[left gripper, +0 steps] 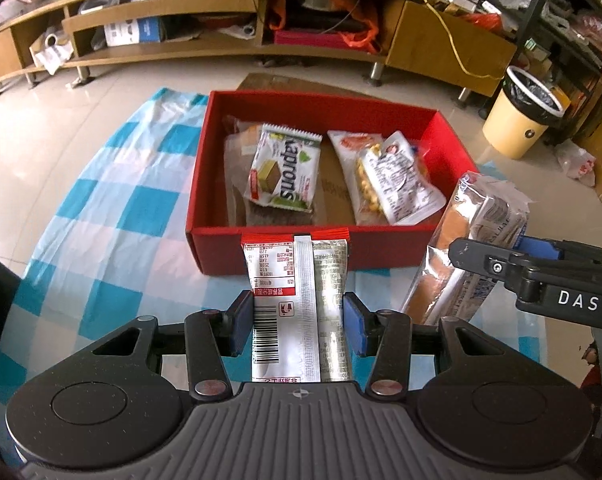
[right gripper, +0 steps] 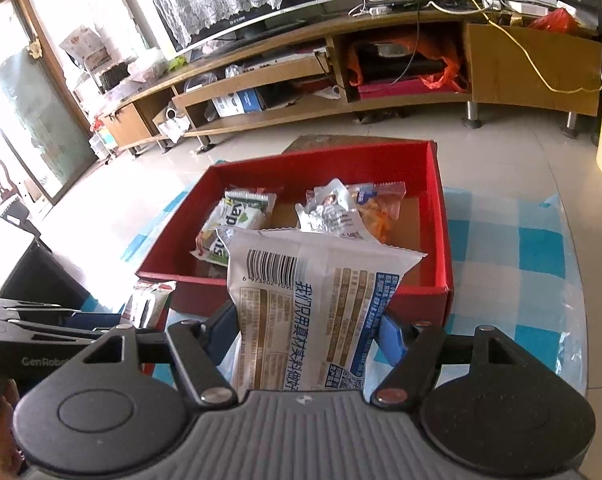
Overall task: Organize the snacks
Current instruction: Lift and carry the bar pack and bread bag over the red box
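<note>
You have a snack in each tool, both lifted off the checked cloth (left gripper: 113, 200) just short of the red box (left gripper: 397, 248)'s near wall: your left gripper (left gripper: 299, 326) is pinched tight on the red-topped sachet (left gripper: 297, 304), and your right gripper (right gripper: 307, 334), set about half open, is clamped on the wider white bread packet (right gripper: 309, 308). Each pack stands upright with its free end toward the box, probably so it can tip over the wall. Inside the box the green wafer pack (left gripper: 285, 168) and the peanut bags (left gripper: 393, 178) lie flat, with bare floor between them.
</note>
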`<state>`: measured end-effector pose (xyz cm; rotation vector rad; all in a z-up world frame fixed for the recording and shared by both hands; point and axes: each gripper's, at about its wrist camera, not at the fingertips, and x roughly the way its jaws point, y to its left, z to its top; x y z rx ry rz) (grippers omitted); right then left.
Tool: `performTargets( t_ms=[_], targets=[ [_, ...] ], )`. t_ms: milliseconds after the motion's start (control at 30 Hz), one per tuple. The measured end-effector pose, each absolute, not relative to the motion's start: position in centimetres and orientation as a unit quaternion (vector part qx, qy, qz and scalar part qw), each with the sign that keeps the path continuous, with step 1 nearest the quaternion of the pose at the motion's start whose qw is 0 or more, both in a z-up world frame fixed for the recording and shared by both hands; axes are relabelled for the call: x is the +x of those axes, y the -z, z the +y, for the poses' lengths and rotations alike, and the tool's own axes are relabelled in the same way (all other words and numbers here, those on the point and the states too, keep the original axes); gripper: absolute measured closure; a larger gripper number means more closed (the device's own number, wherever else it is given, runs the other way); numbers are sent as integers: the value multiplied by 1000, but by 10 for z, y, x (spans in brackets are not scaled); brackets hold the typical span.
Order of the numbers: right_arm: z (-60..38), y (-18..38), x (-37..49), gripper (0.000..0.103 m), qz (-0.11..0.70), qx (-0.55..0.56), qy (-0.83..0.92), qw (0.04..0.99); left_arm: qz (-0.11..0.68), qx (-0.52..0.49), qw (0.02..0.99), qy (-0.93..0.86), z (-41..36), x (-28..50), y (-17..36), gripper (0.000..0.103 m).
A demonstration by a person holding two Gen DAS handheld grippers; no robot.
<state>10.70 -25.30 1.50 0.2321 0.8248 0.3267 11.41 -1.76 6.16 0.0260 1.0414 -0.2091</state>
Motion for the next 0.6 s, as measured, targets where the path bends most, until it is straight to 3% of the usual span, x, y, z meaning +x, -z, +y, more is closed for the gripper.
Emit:
performTargets(
  t_ms=[600],
  targets=[
    [-263, -44, 122, 33, 355, 134, -158, 911, 449, 9, 889, 88, -27, 142, -92, 48]
  ],
)
